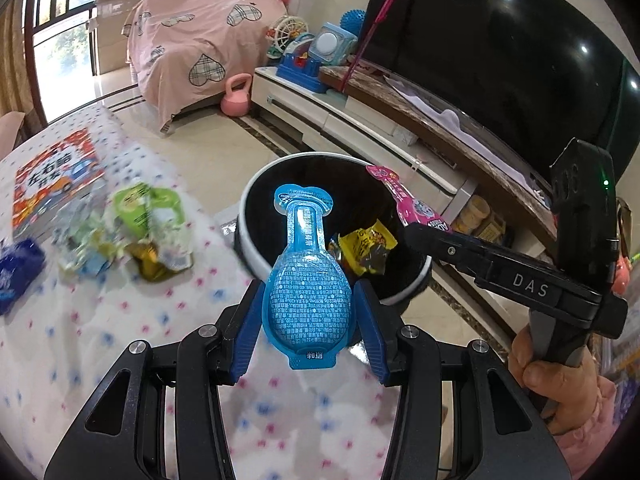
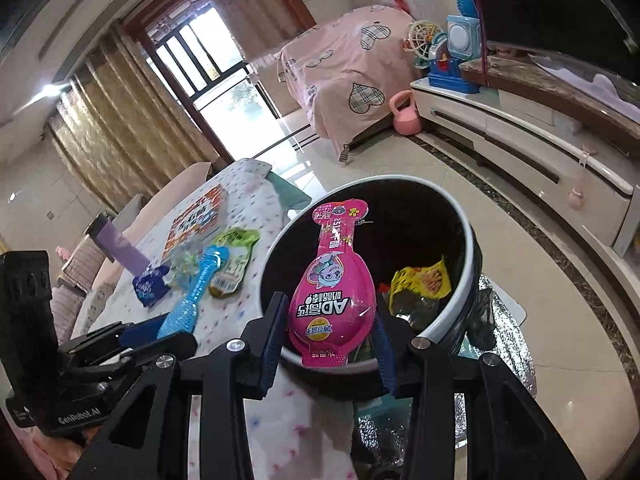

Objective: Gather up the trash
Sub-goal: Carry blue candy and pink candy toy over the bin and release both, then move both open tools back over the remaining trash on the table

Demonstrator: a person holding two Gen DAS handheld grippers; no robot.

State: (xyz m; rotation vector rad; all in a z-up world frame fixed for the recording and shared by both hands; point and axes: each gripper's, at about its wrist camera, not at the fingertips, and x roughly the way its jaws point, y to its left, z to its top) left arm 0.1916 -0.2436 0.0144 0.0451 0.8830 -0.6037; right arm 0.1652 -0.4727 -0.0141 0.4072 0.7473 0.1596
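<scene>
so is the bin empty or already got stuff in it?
Not empty. The bin already holds a yellow wrapper and other scraps; how full, cannot tell.

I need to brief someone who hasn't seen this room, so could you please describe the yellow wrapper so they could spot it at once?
Find the round white-rimmed bin on the floor beside the table. Inside its dark interior lies the yellow wrapper, crumpled. It is the only bright yellow piece in the bin.

bin [image 1: 256, 196] right of table [image 1: 80, 340] | wrappers [image 1: 132, 232] on table

Left claw [image 1: 308, 320], right claw [image 2: 332, 328]: both clamped.
</scene>
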